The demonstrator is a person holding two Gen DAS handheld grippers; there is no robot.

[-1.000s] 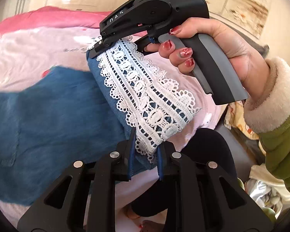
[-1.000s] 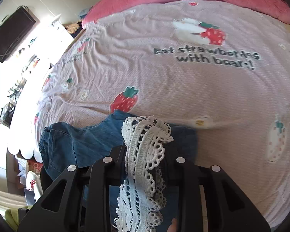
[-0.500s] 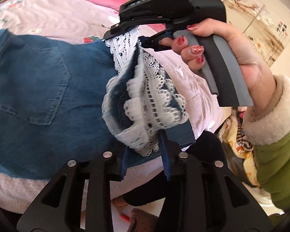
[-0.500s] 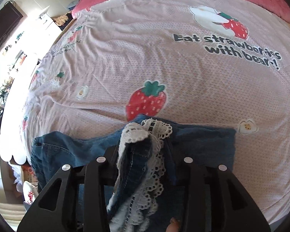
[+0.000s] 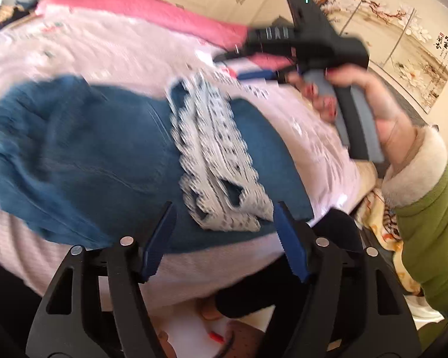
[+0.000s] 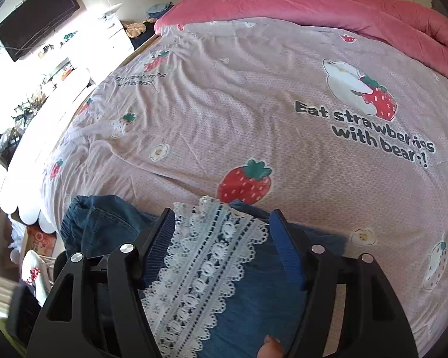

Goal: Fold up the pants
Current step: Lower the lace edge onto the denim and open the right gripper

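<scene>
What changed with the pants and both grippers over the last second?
Both grippers let go: the left gripper and right gripper have just been opening, and the lace hem they pinched and carried over now lies flat on the folded denim pants. The bedspread stayed put.

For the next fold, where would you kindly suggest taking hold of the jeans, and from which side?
Probably the lace-trimmed hem lying on top of the jeans. Approach from above at the near bed edge: both layers stack flat there, and its free scalloped edge offers a lip to pinch.
</scene>
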